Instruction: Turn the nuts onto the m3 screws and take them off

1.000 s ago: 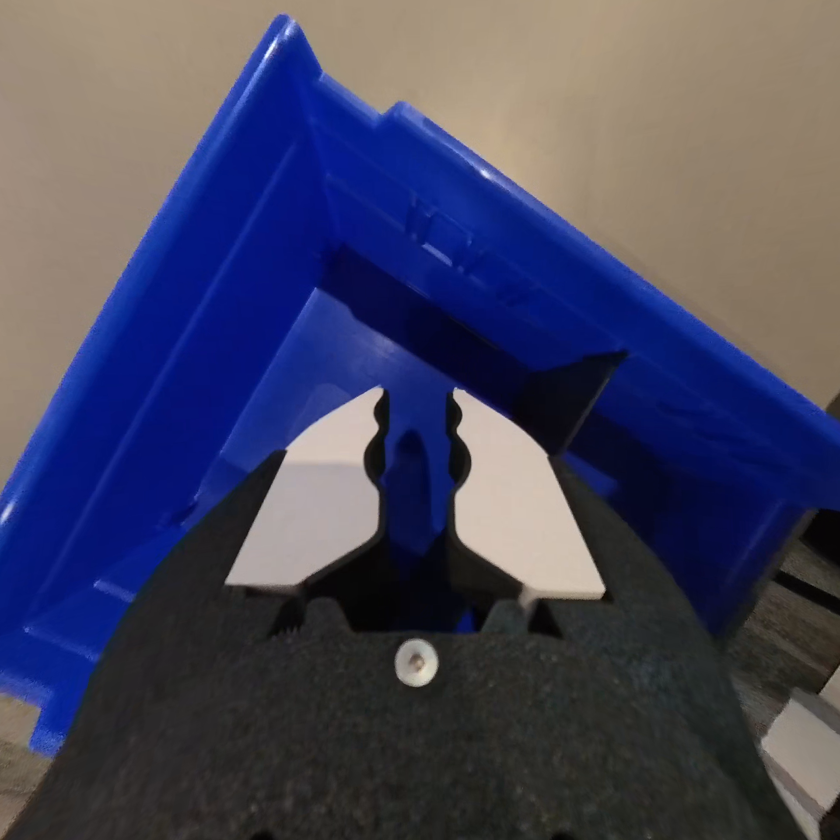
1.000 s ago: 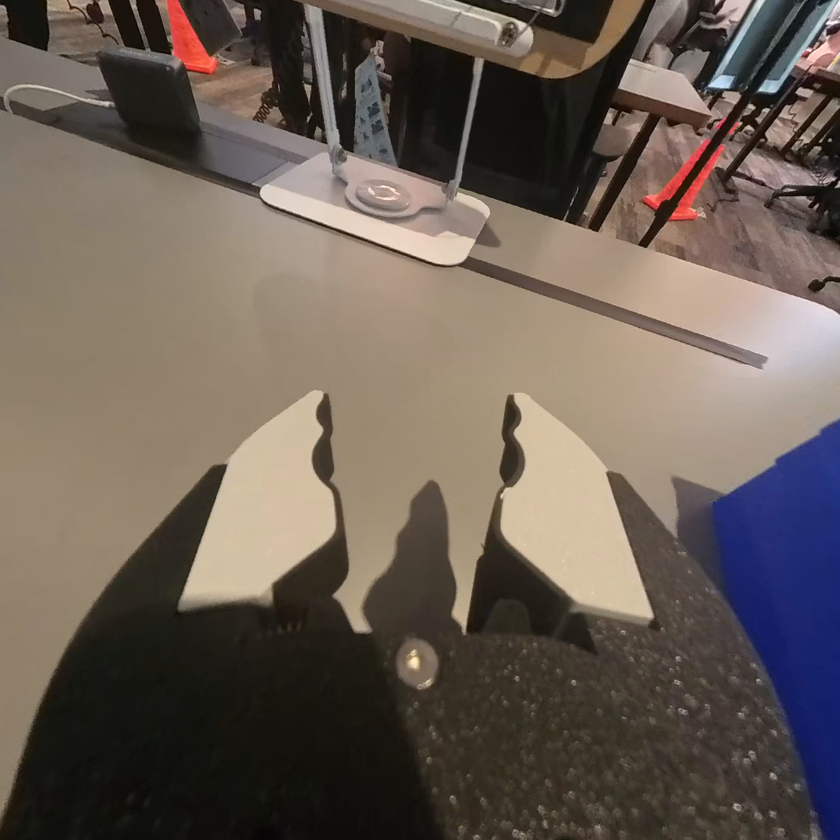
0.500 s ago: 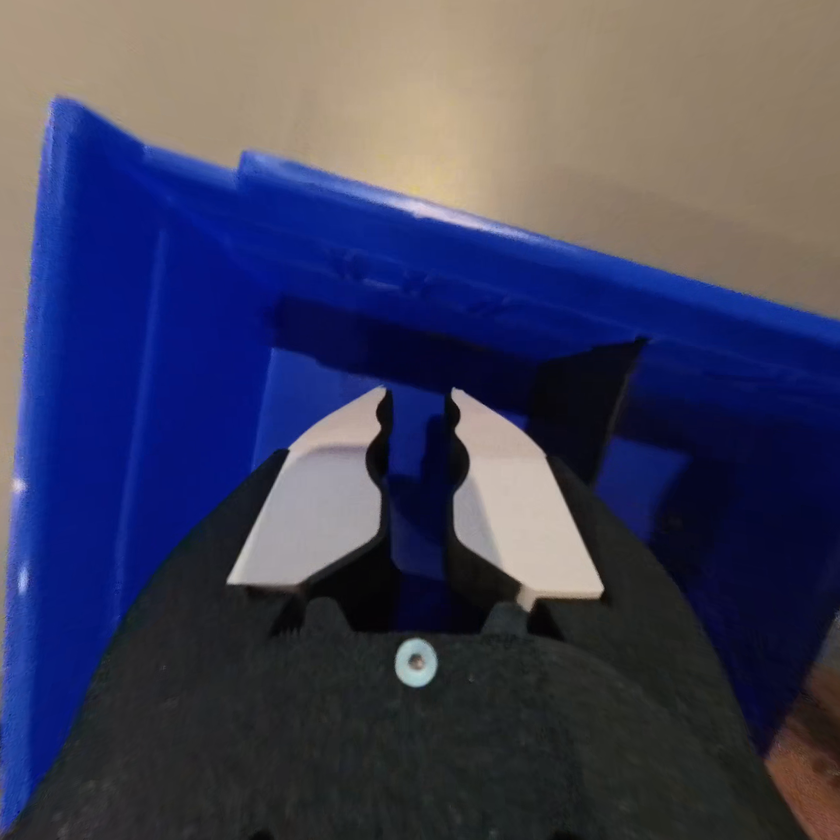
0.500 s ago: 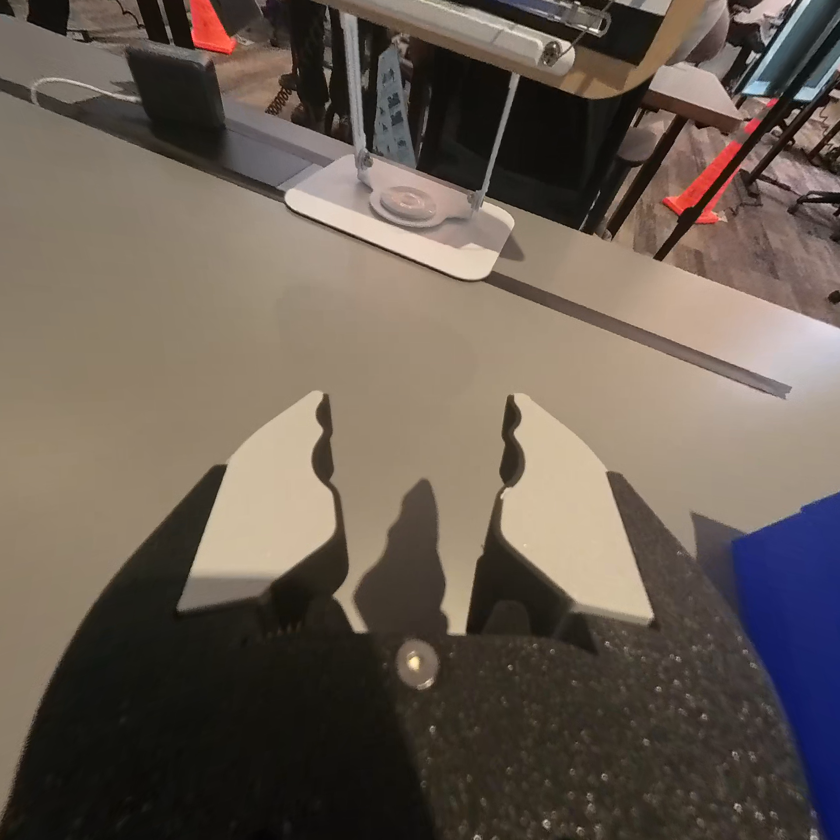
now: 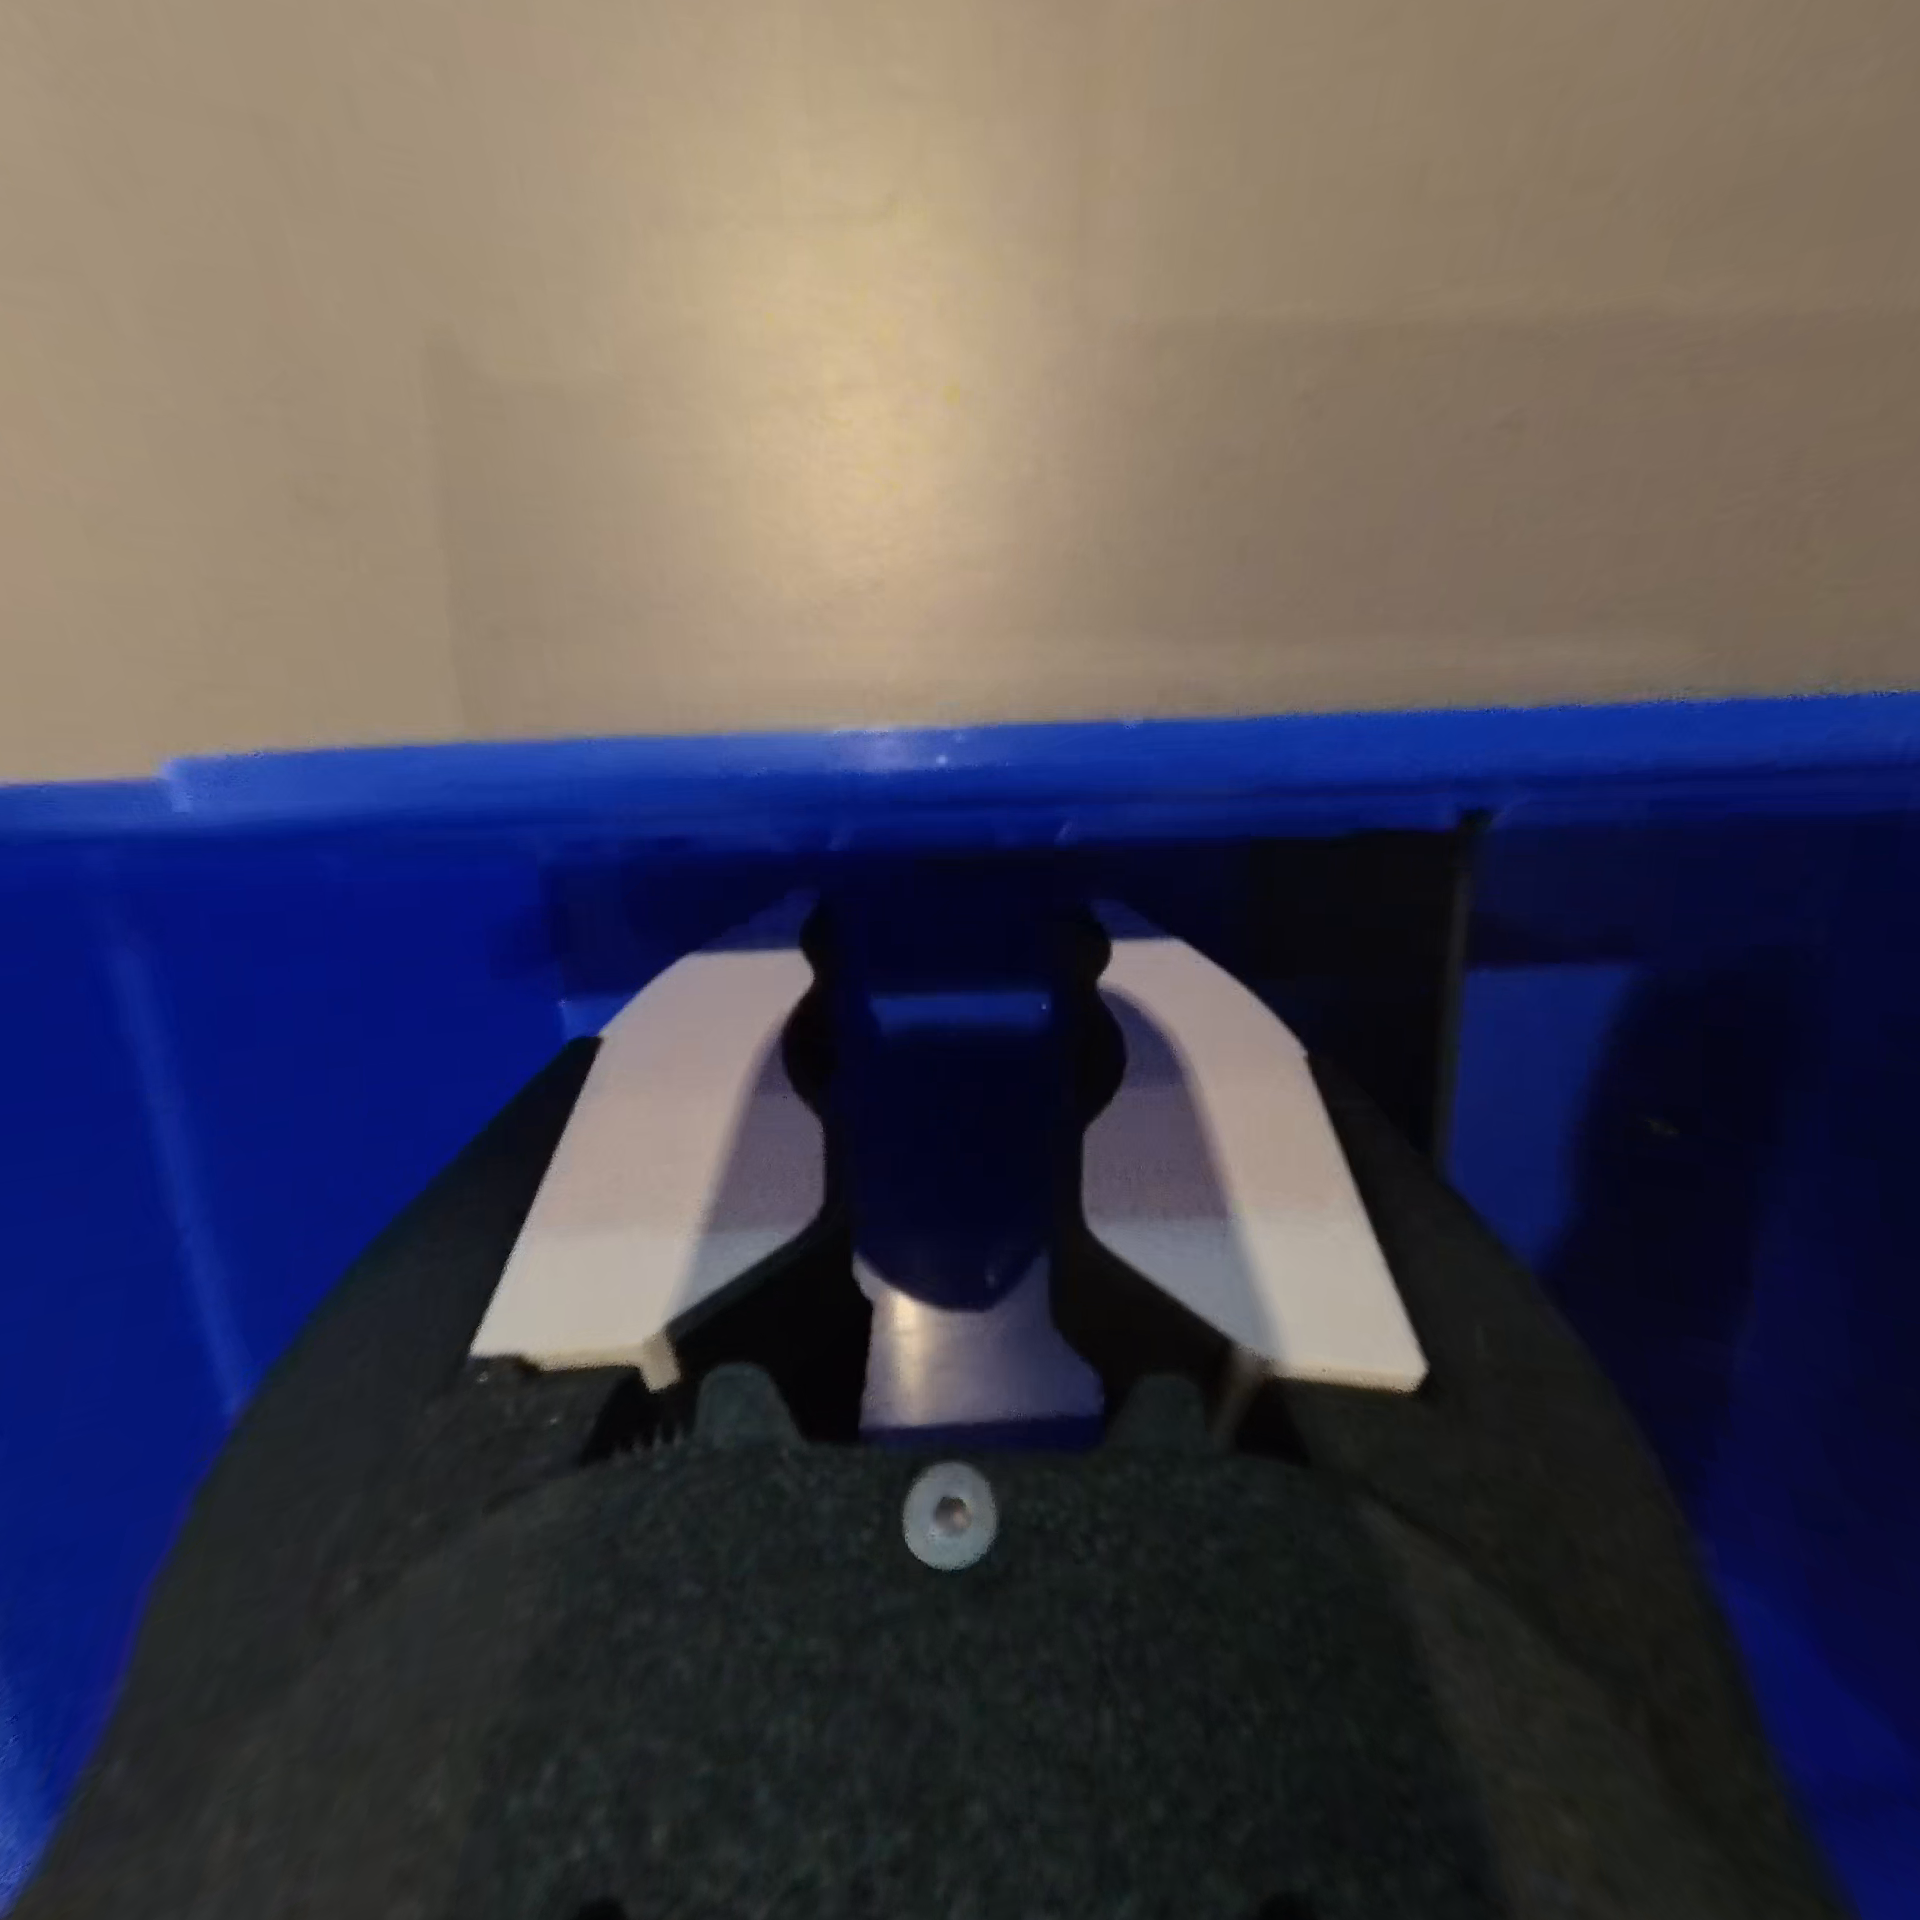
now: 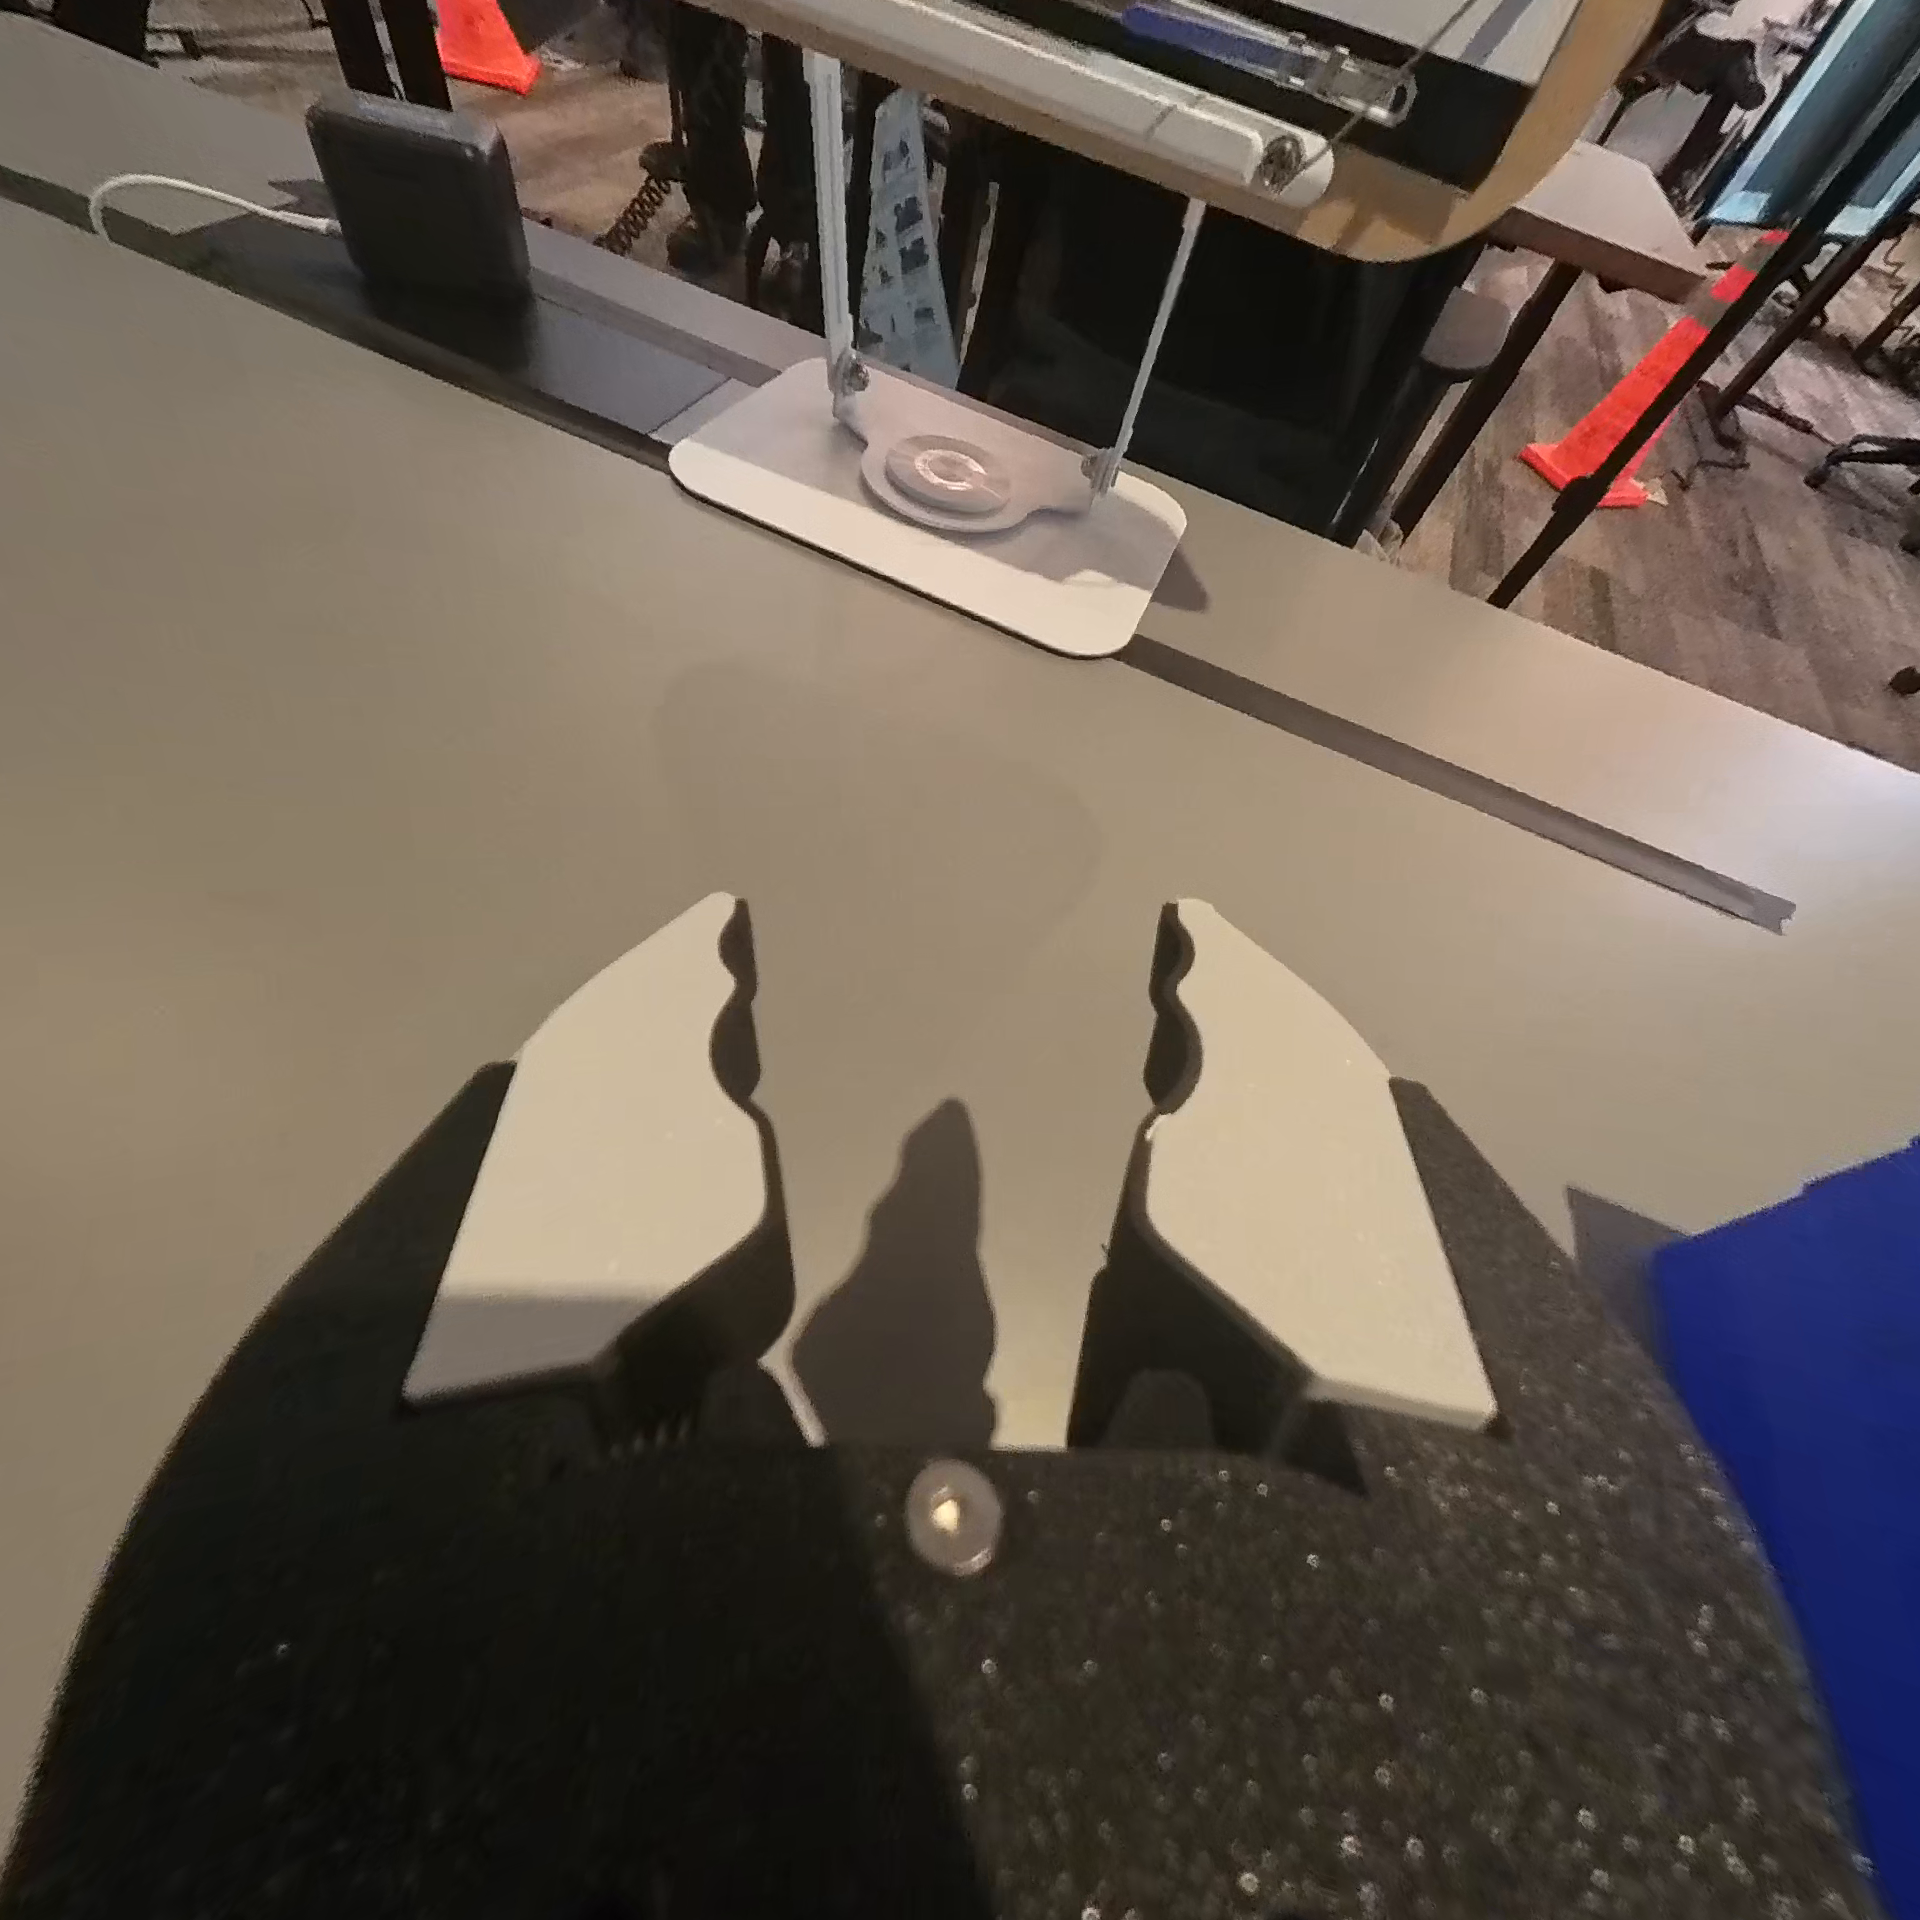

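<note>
A blue plastic bin (image 5: 260, 1039) fills the lower half of the left wrist view, its far wall level across the frame. My left gripper (image 5: 951, 935) is down inside it, close to that wall, with its jaws a little apart and nothing between them. No nuts or screws show in either view. My right gripper (image 6: 951, 914) hovers over the grey table (image 6: 416, 675), open and empty. A corner of the blue bin (image 6: 1808, 1455) shows at the right edge of the right wrist view, beside that gripper.
A flat white stand base (image 6: 935, 530) with two thin posts sits at the table's far edge. A black box (image 6: 421, 208) with a white cable is at the far left. Orange cones (image 6: 1621, 416) and furniture stand on the floor beyond. Some 55 centimetres of space lies between my two pairs of fingers.
My left gripper has swung round and moved deeper into the bin, so its far wall now lies level, and the jaws have parted slightly. The right gripper has shifted only slightly and stays open.
</note>
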A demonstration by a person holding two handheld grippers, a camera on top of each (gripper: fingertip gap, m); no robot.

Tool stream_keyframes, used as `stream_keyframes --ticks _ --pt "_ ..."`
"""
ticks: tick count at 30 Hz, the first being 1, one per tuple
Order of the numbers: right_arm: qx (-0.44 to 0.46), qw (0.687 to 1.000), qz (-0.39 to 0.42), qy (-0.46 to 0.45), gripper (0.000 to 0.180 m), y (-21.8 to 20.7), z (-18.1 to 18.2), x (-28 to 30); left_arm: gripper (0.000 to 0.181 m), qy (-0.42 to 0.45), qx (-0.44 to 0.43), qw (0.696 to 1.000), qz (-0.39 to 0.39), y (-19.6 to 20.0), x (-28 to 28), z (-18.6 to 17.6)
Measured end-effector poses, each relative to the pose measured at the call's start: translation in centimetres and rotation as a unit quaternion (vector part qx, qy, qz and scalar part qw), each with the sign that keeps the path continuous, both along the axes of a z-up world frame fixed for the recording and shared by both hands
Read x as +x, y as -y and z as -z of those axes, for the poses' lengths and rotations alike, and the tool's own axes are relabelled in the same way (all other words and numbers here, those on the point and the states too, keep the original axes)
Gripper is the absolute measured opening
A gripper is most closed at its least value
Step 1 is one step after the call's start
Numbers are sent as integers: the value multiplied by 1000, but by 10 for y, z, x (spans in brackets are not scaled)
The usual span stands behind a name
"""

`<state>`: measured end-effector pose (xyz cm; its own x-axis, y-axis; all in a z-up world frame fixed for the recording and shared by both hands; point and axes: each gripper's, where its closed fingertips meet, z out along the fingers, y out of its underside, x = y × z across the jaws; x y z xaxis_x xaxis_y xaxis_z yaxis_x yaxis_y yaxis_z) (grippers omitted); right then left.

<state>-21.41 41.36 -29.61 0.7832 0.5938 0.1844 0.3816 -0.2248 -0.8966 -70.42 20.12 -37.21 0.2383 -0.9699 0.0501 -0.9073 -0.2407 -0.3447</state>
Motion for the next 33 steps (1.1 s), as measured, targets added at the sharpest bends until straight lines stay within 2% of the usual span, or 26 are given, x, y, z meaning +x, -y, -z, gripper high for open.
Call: stream_keyframes --ticks 8,24,28,33 --pt "7 1000 -2 7 73 2 -5 -6 48 14 2 1000 12 3 7 11" --pt "12 1000 -9 5 73 0 -7 -17 38 7 19 1000 12 -1 6 14" --pt "12 1000 -9 1 73 -1 -8 -17 15 1 16 1000 24 2 6 13" --pt "14 1000 -7 -2 72 -1 -9 -16 2 -6 16 999 35 3 5 14"
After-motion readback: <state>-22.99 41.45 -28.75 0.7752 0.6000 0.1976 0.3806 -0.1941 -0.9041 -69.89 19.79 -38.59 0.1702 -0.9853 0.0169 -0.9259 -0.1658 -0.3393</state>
